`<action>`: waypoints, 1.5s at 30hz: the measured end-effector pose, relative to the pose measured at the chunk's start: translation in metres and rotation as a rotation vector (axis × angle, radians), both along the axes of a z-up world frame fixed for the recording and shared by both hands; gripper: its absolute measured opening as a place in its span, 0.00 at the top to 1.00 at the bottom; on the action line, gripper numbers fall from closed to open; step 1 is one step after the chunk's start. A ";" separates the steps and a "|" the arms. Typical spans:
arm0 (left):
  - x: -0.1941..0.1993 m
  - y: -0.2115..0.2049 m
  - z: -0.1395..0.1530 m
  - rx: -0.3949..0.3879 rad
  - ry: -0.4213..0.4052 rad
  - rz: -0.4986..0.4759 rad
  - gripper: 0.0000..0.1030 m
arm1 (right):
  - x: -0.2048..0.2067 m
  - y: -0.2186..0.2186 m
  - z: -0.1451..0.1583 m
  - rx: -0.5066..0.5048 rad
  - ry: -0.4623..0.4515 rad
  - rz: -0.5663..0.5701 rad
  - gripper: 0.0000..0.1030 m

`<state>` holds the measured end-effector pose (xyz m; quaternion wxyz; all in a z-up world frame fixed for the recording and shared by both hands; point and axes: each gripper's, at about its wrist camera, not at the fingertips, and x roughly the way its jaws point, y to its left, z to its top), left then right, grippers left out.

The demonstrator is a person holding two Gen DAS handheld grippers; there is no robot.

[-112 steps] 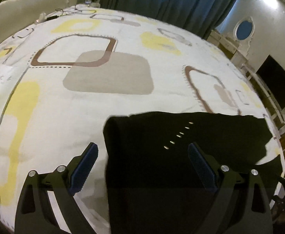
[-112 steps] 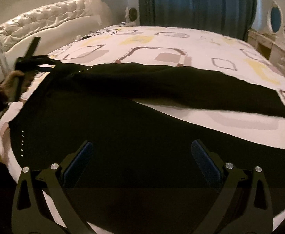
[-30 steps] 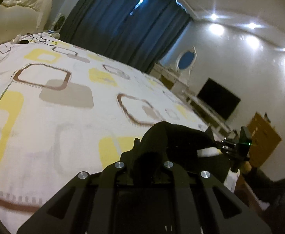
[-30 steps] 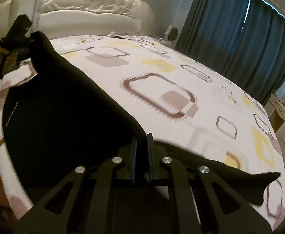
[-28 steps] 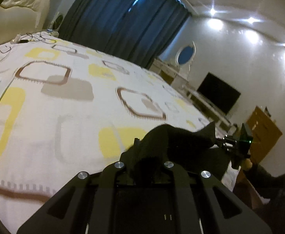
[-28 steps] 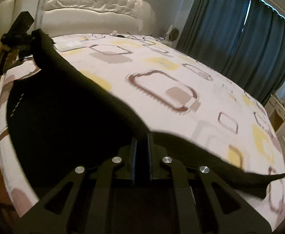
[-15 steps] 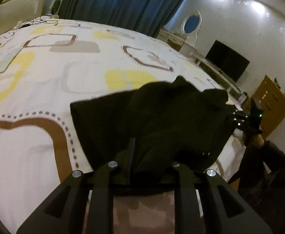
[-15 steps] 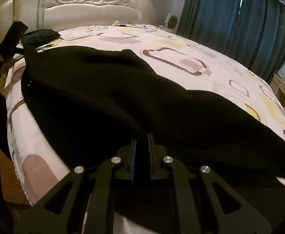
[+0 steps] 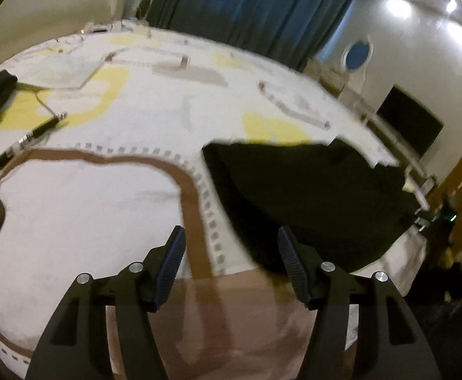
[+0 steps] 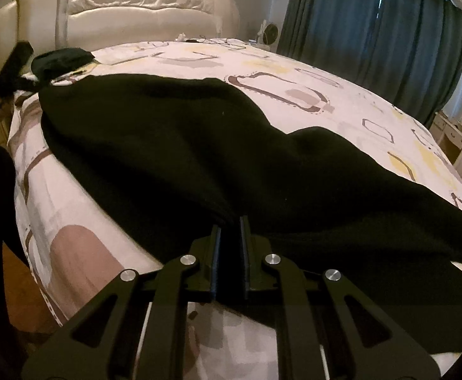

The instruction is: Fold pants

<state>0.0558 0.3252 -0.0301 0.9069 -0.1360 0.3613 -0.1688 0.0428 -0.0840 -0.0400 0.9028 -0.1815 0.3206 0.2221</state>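
Right wrist — right claw [image 10: 230, 243] pinching pants [image 10: 199, 145]; left claw [image 9: 231, 262] spread.

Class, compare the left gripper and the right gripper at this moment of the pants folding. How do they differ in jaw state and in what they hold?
The left gripper has its jaws spread wide with nothing between them, while the right gripper has its jaws nearly together, pinching a fold of the black pants. The left gripper is over the patterned bedsheet beside the pants; the right sits right at the cloth's near edge. Both are black with blue-padded fingers.
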 end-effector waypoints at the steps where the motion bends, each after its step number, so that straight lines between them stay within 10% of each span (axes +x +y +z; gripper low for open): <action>1: -0.003 -0.005 0.007 -0.004 -0.027 -0.006 0.42 | 0.000 0.001 -0.001 -0.005 0.002 -0.001 0.90; 7: 0.000 -0.075 0.036 -0.046 -0.145 -0.145 0.31 | -0.008 -0.001 -0.005 -0.016 0.010 -0.013 0.89; 13: 0.040 -0.135 0.005 0.006 -0.035 -0.211 0.31 | -0.004 -0.034 0.014 0.203 0.058 -0.064 0.71; 16: 0.047 -0.145 -0.006 0.009 -0.011 -0.170 0.31 | 0.004 -0.086 0.031 0.376 0.059 -0.194 0.53; 27: 0.039 -0.153 -0.014 -0.019 -0.059 -0.085 0.19 | 0.086 -0.362 0.013 0.990 0.180 -0.974 0.50; 39: 0.044 -0.155 -0.016 -0.042 -0.051 -0.049 0.16 | 0.146 -0.376 -0.009 0.991 0.224 -1.079 0.50; 45: 0.043 -0.157 -0.017 -0.037 -0.058 -0.041 0.15 | 0.152 -0.385 -0.021 1.025 0.259 -1.112 0.93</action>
